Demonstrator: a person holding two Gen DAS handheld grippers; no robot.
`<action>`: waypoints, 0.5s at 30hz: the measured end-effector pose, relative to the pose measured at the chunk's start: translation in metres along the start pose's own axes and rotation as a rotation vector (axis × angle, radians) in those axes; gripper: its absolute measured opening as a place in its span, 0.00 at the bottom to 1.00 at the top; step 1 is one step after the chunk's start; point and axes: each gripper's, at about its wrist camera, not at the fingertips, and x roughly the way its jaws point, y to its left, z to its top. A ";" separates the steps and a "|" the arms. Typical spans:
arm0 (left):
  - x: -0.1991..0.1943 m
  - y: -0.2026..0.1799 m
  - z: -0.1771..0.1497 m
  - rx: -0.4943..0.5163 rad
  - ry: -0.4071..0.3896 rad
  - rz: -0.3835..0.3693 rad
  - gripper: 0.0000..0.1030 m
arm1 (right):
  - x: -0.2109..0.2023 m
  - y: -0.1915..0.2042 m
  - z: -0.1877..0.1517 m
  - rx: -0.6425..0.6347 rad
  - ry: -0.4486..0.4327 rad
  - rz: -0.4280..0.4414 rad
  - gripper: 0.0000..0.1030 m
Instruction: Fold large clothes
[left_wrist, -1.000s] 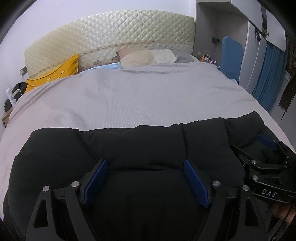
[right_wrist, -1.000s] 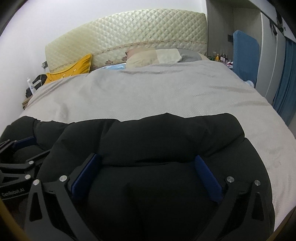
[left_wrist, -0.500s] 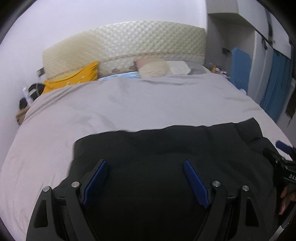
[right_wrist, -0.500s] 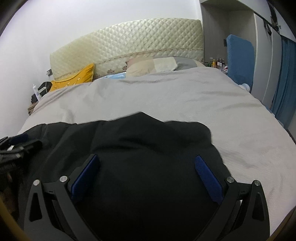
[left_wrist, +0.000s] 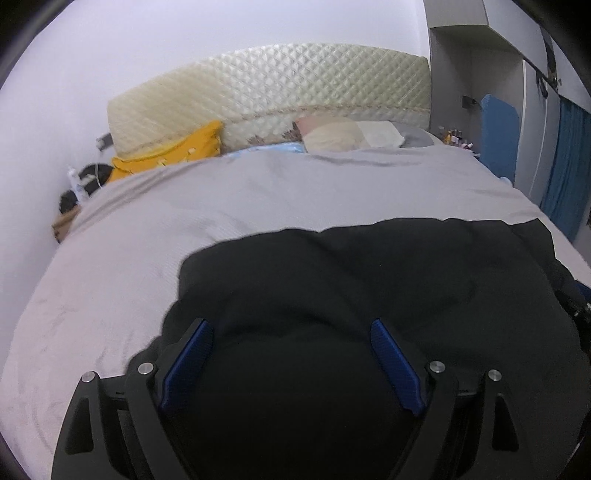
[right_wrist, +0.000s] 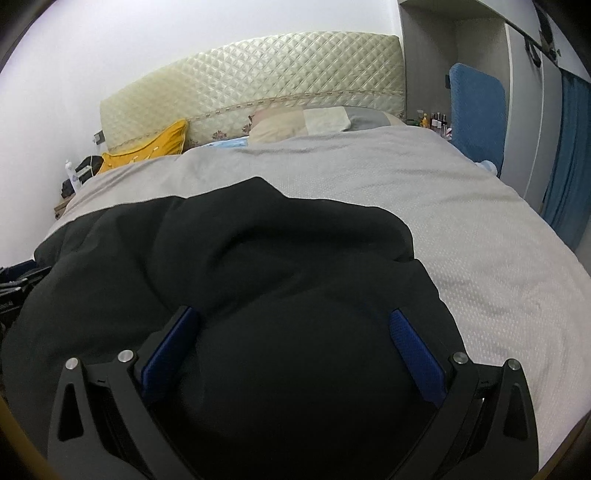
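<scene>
- The black garment (left_wrist: 369, 295) lies bunched on the near part of the bed (left_wrist: 295, 192), its long axis running side to side across both views, directly under and ahead of the tools.
- The left tool (left_wrist: 291, 362) has its blue pads (left_wrist: 393, 365) wide apart and is opening further — dark cloth fills the gap, but the pads do not look pressed on it.
- The right tool (right_wrist: 291, 354) also stands wide apart over the cloth; no clamp is visible.
- Each tool sits over its own end of the garment, so neither is clearly nearer — the far edge (right_wrist: 258, 184) lies ahead of both, toward the headboard (right_wrist: 258, 74).
</scene>
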 end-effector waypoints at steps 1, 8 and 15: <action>-0.007 -0.002 0.001 0.003 -0.006 0.001 0.85 | -0.004 -0.001 0.000 0.013 -0.005 -0.004 1.00; -0.101 -0.011 0.030 -0.084 -0.133 -0.082 0.86 | -0.074 0.005 0.026 0.068 -0.114 -0.023 1.00; -0.200 -0.026 0.032 -0.091 -0.233 -0.109 0.95 | -0.185 0.026 0.057 0.023 -0.264 0.023 1.00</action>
